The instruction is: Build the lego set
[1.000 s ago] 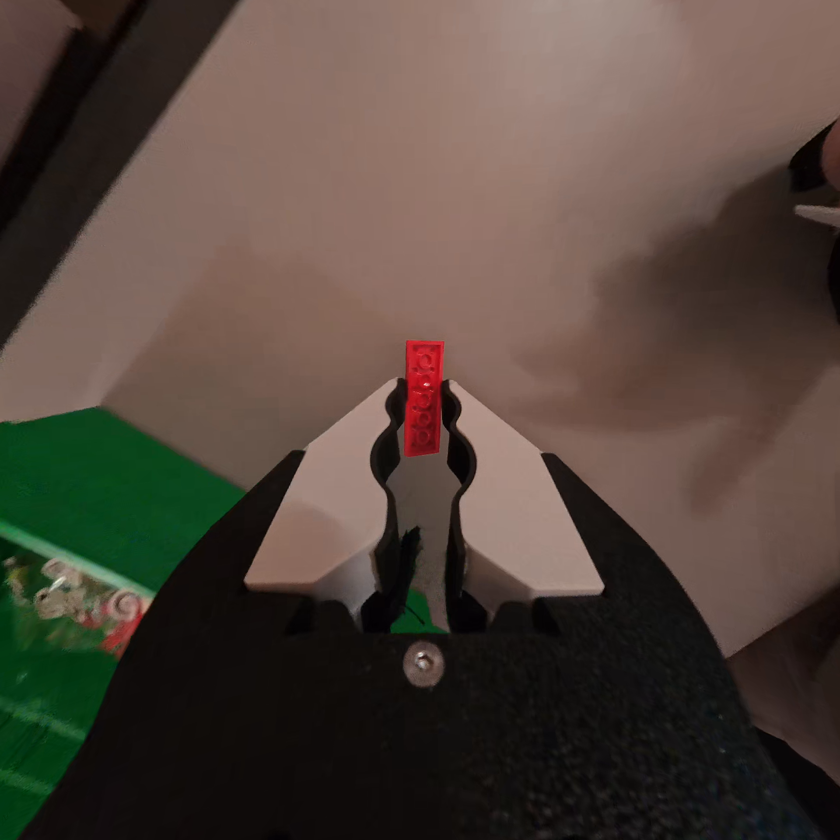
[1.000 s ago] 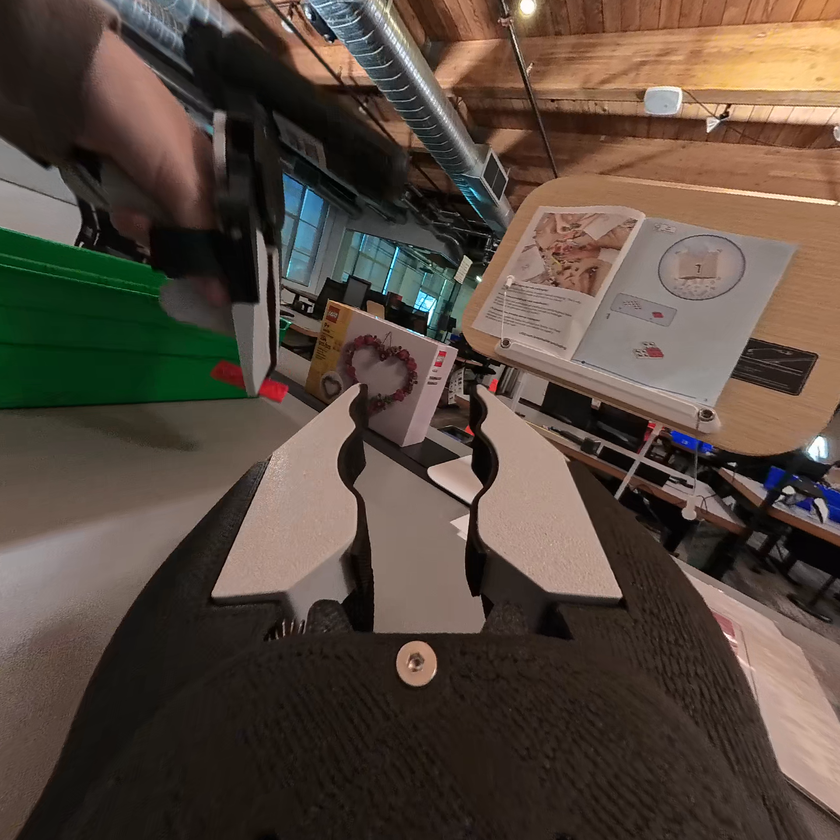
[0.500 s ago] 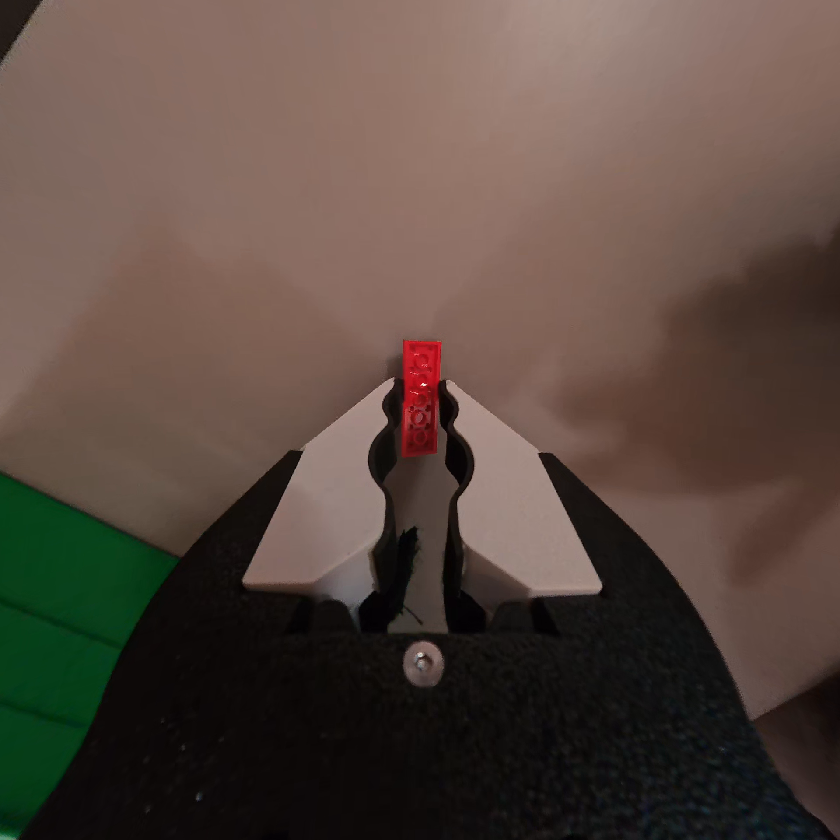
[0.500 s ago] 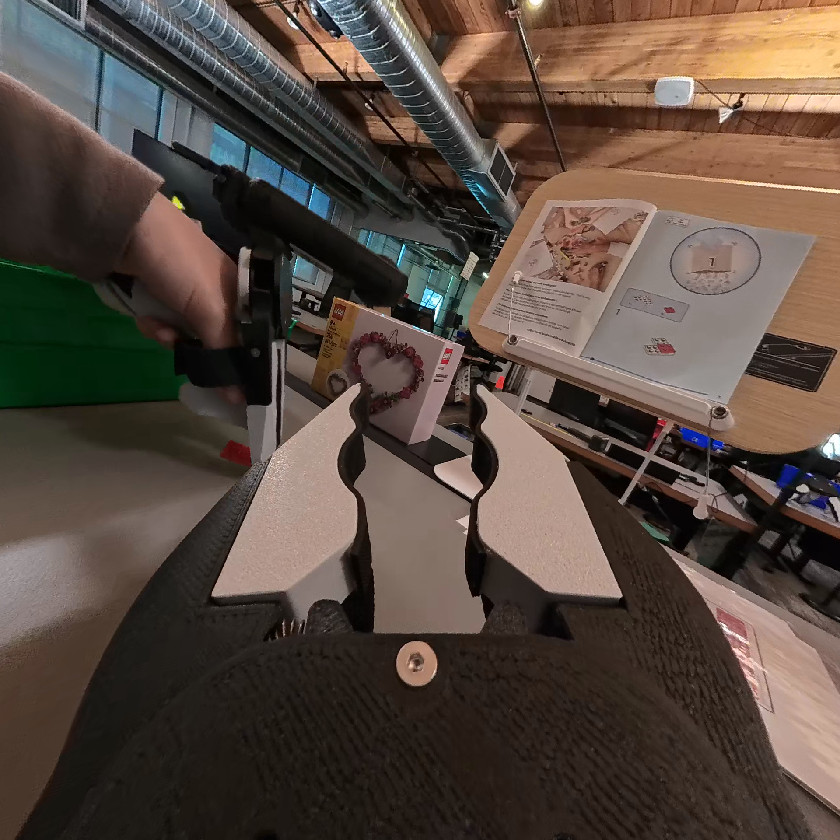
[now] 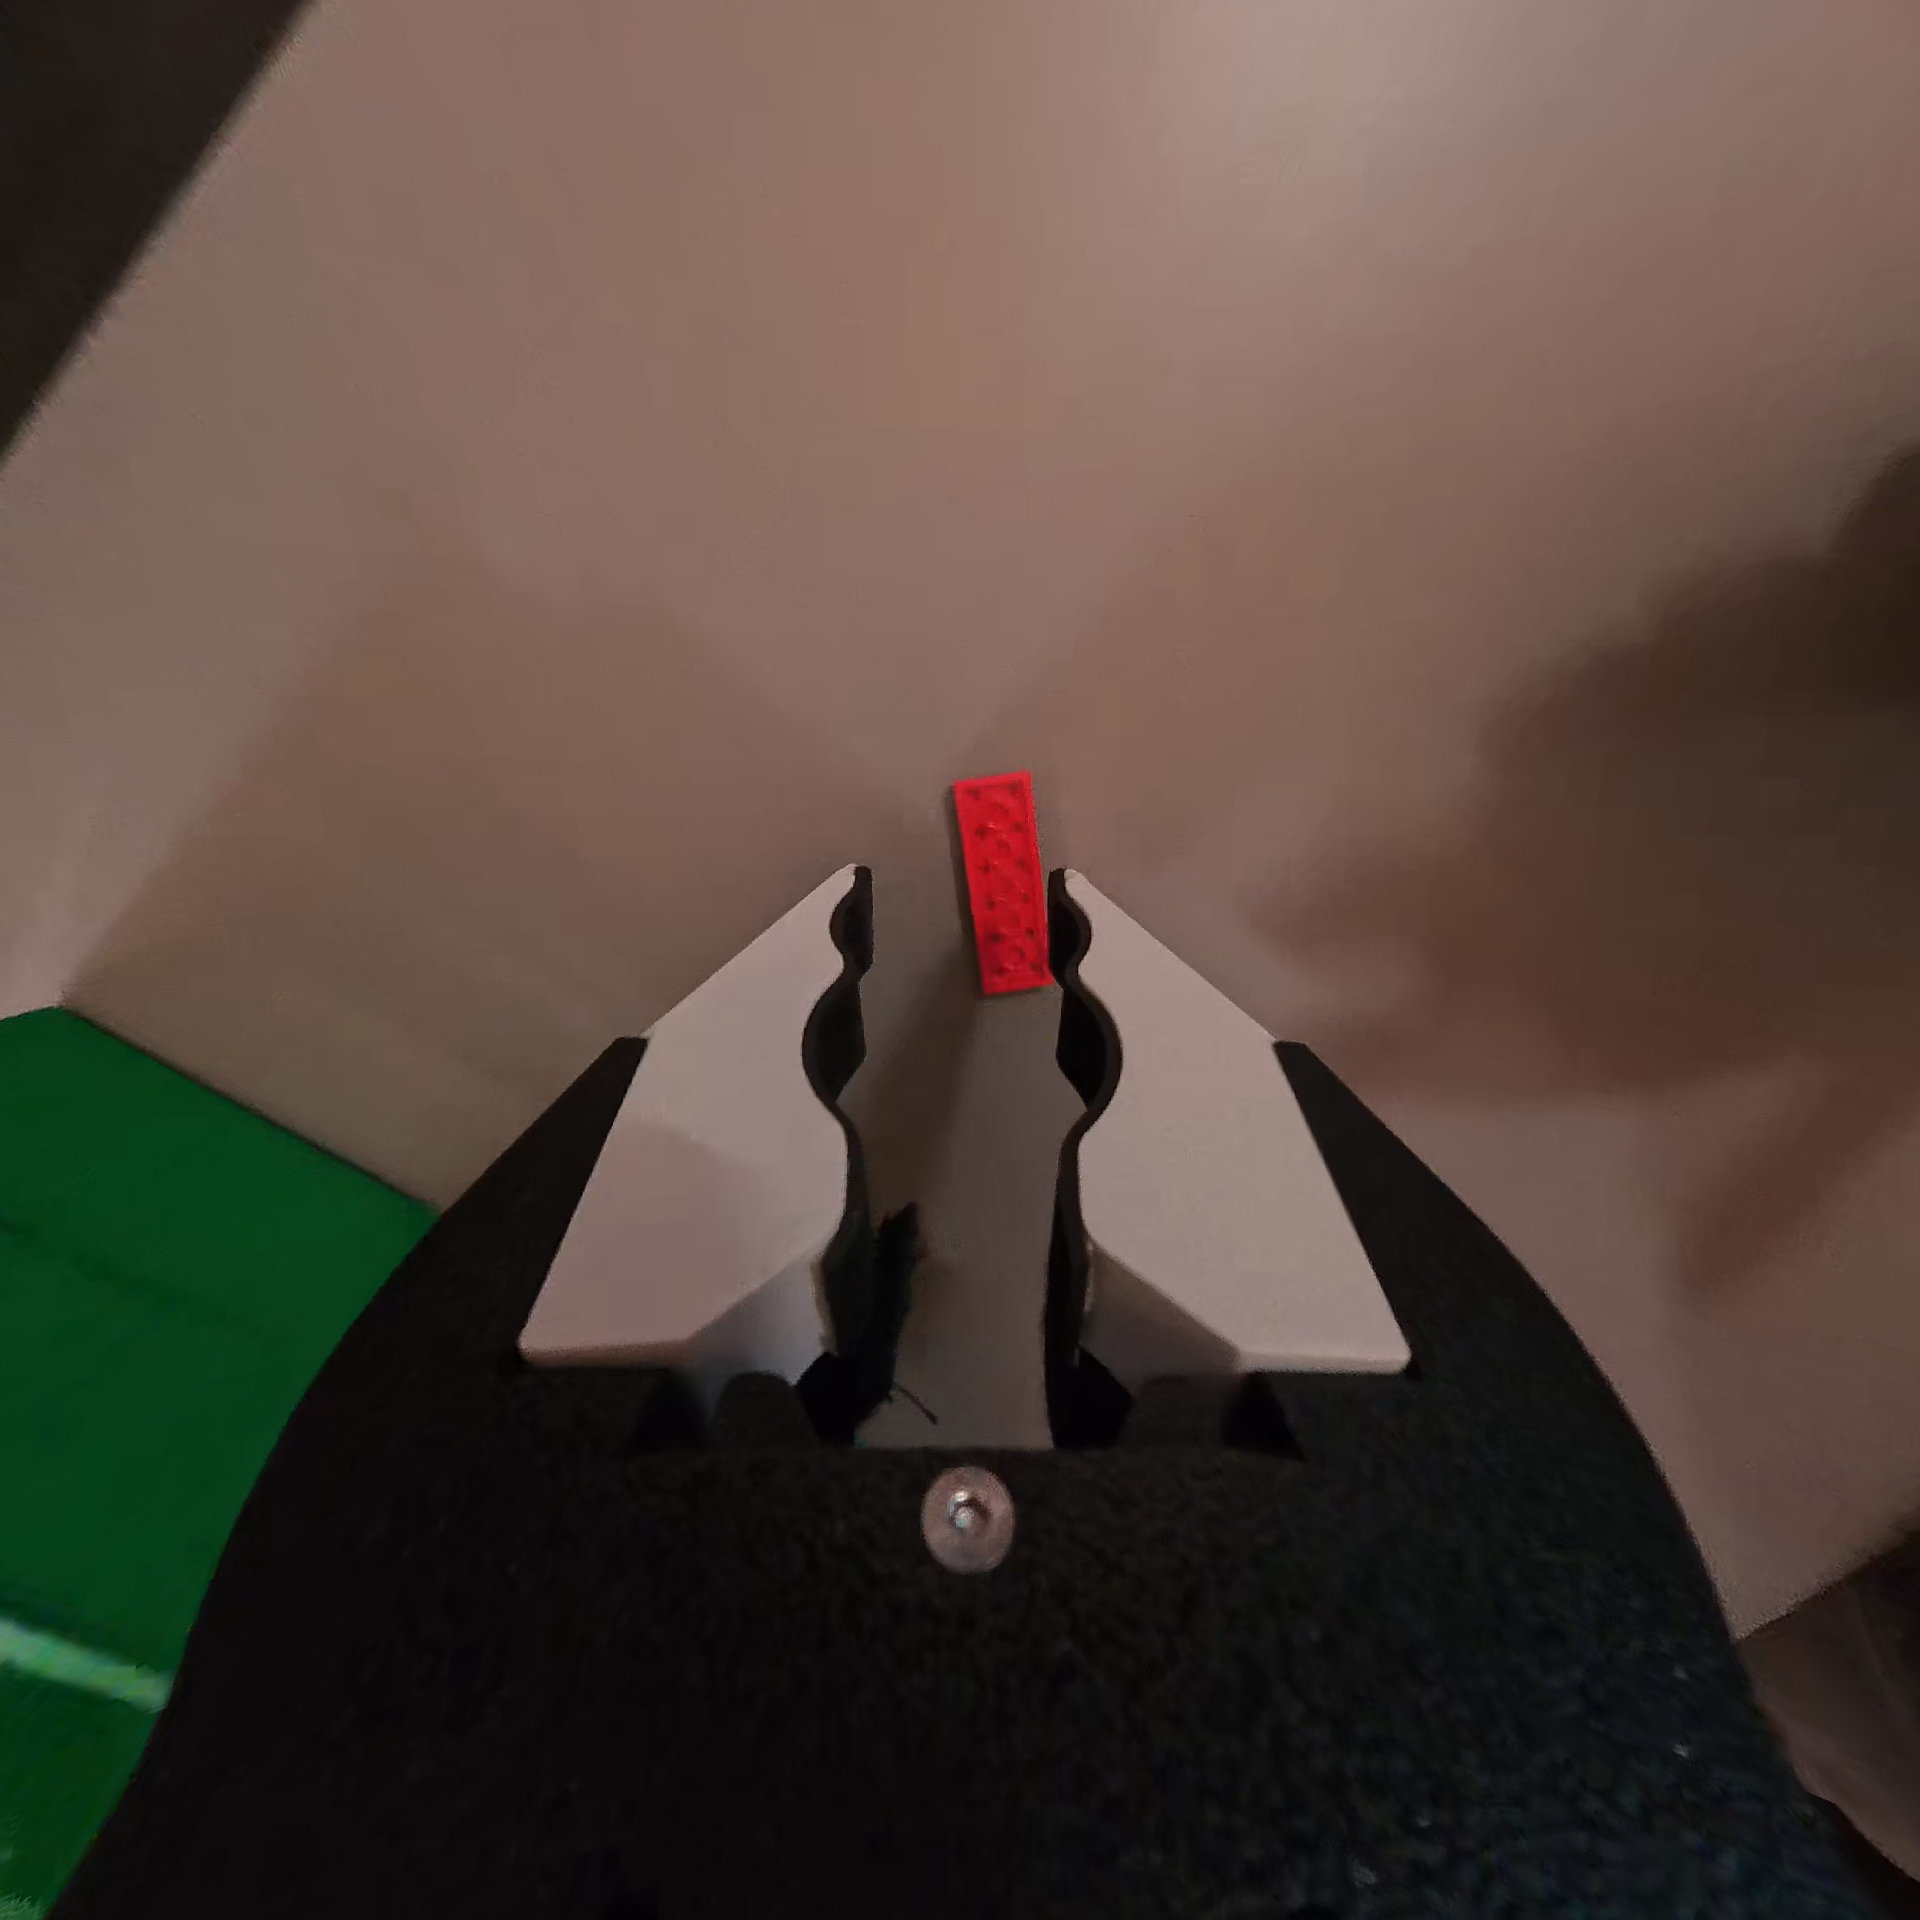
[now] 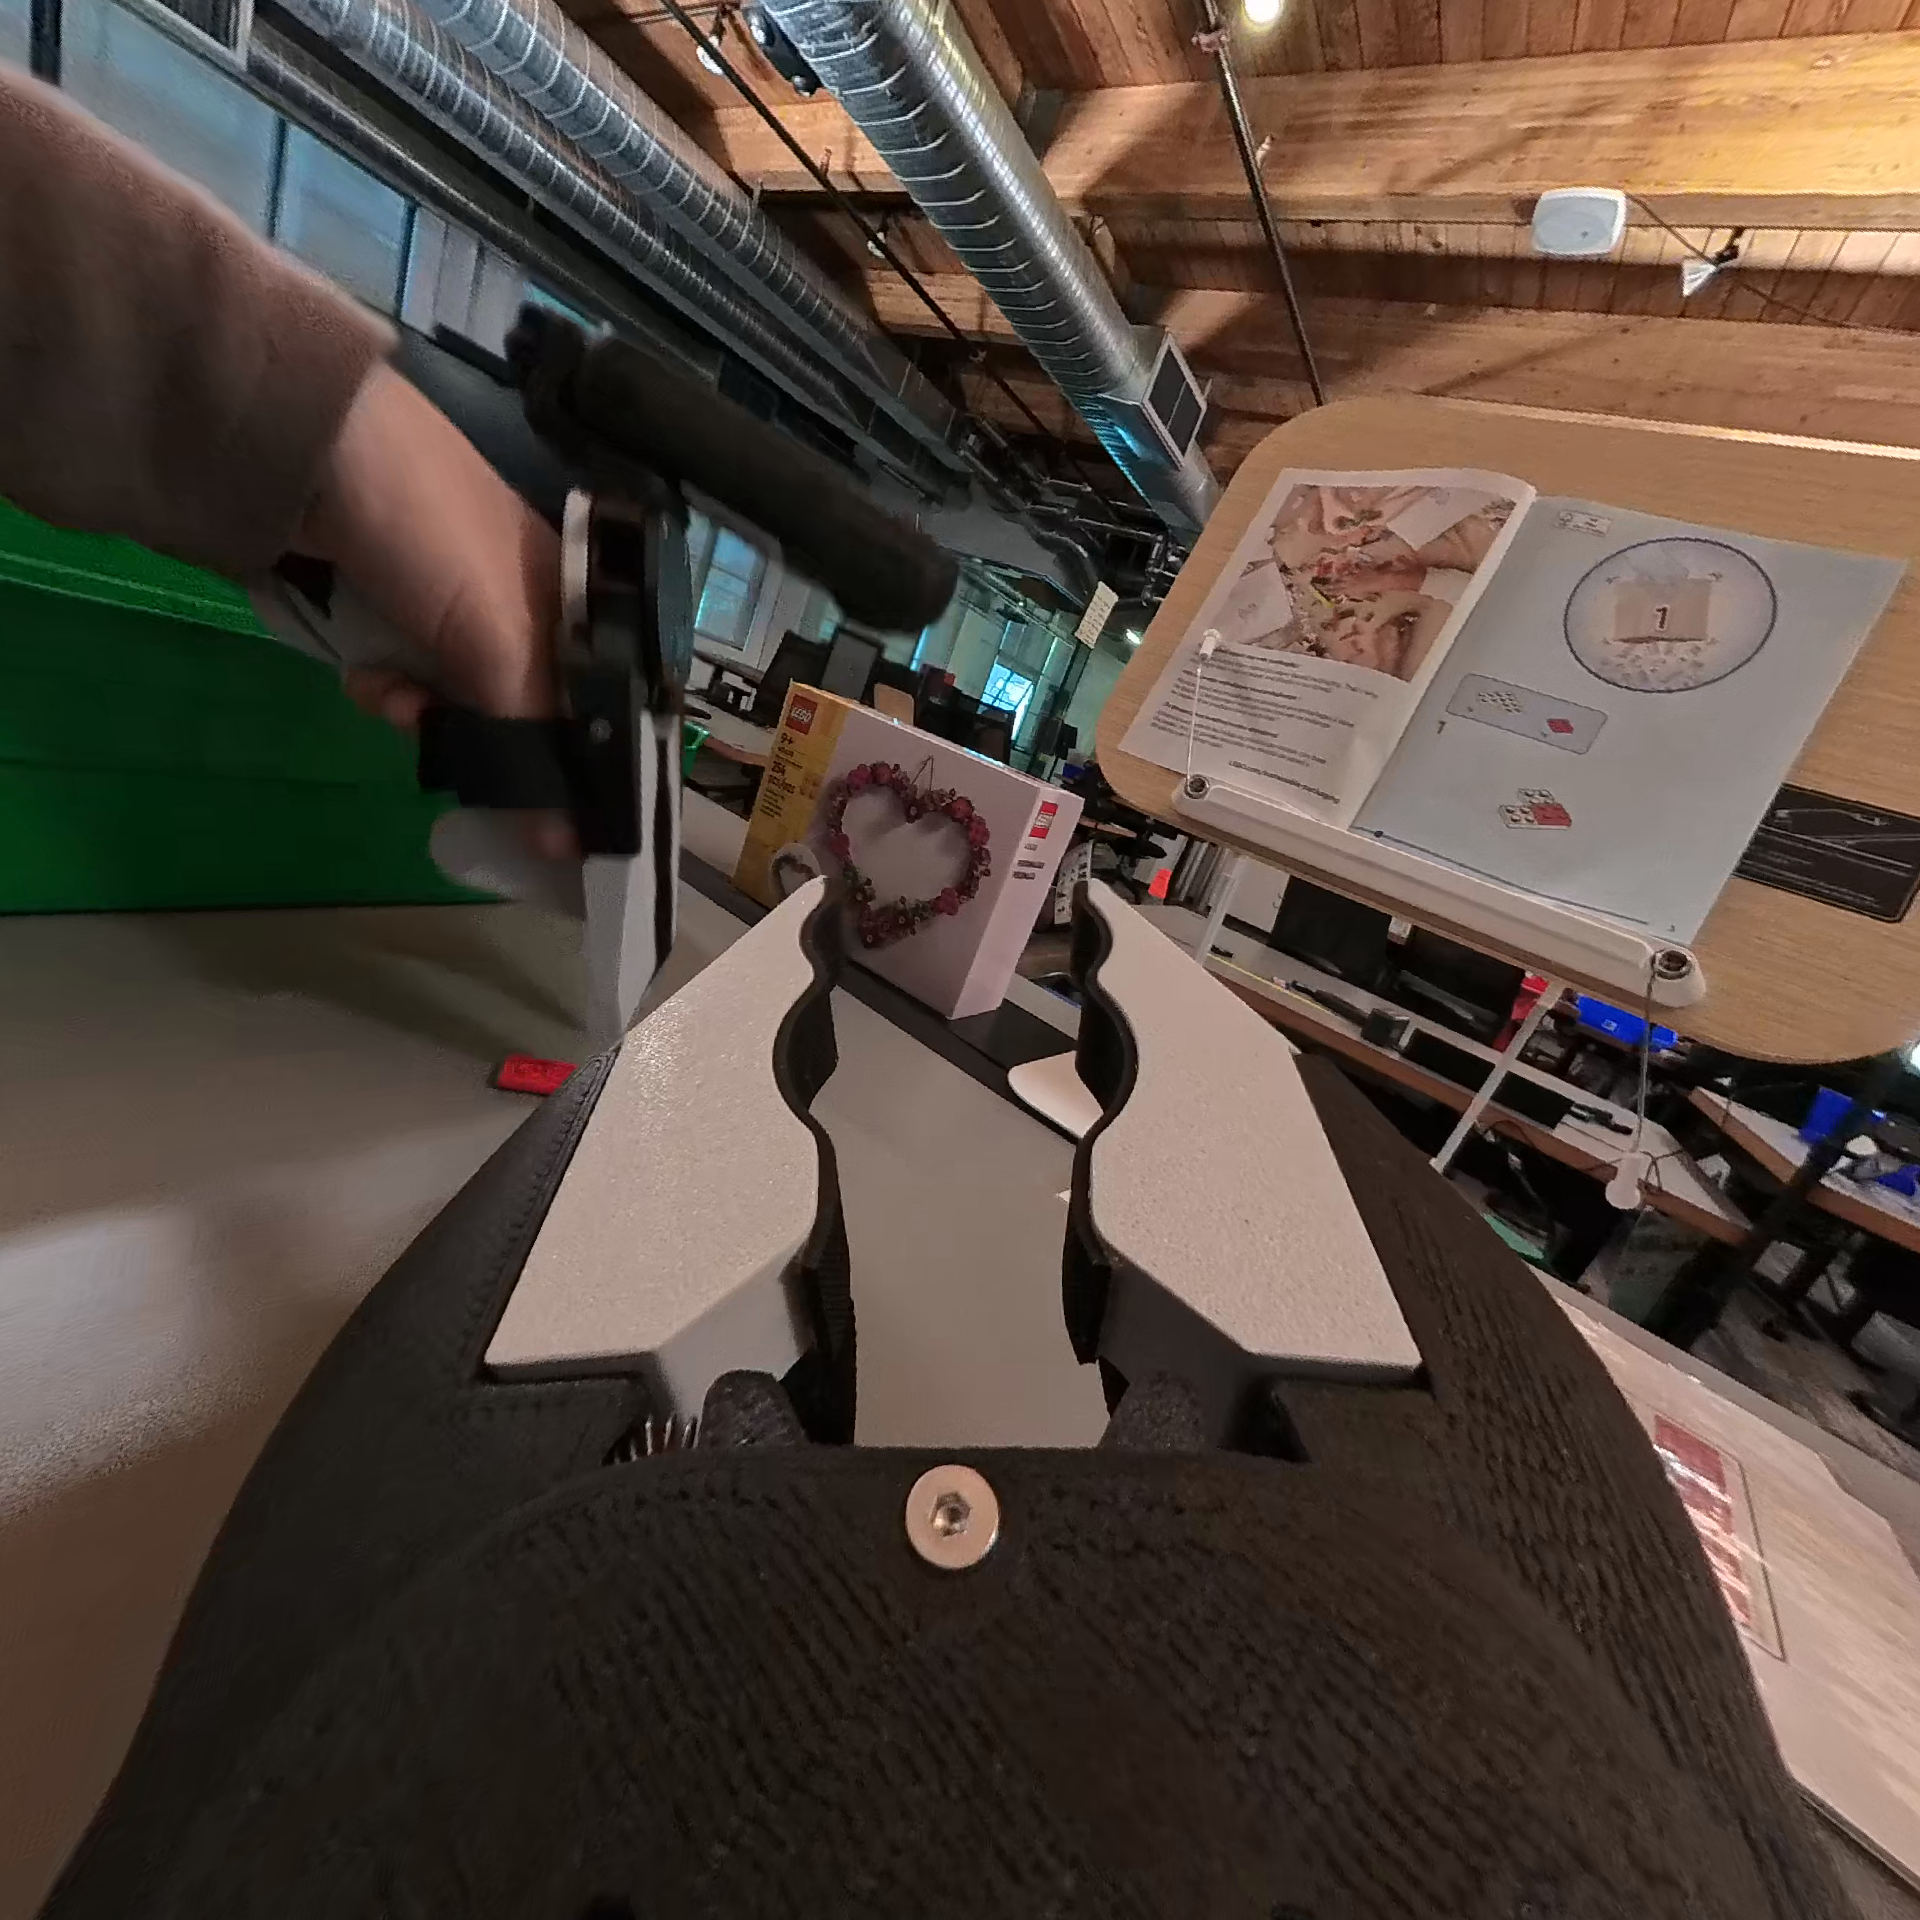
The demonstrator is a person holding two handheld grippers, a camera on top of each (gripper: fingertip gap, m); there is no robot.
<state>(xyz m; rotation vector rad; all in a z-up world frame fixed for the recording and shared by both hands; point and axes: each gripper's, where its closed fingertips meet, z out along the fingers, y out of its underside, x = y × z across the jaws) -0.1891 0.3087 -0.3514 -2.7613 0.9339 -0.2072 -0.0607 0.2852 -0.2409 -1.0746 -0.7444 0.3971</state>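
Lying flat on the smooth table (image 5: 1039, 416), studded red plate (image 5: 1001, 883); both grippers' fingers parted, empty.

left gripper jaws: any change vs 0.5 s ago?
Yes. The left gripper has opened and released the red plate, which now lies flat on the table in front of the green bin.

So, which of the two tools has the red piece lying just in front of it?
The left tool: the red piece lies flat on the table between its open tips. The right tool points toward the box.
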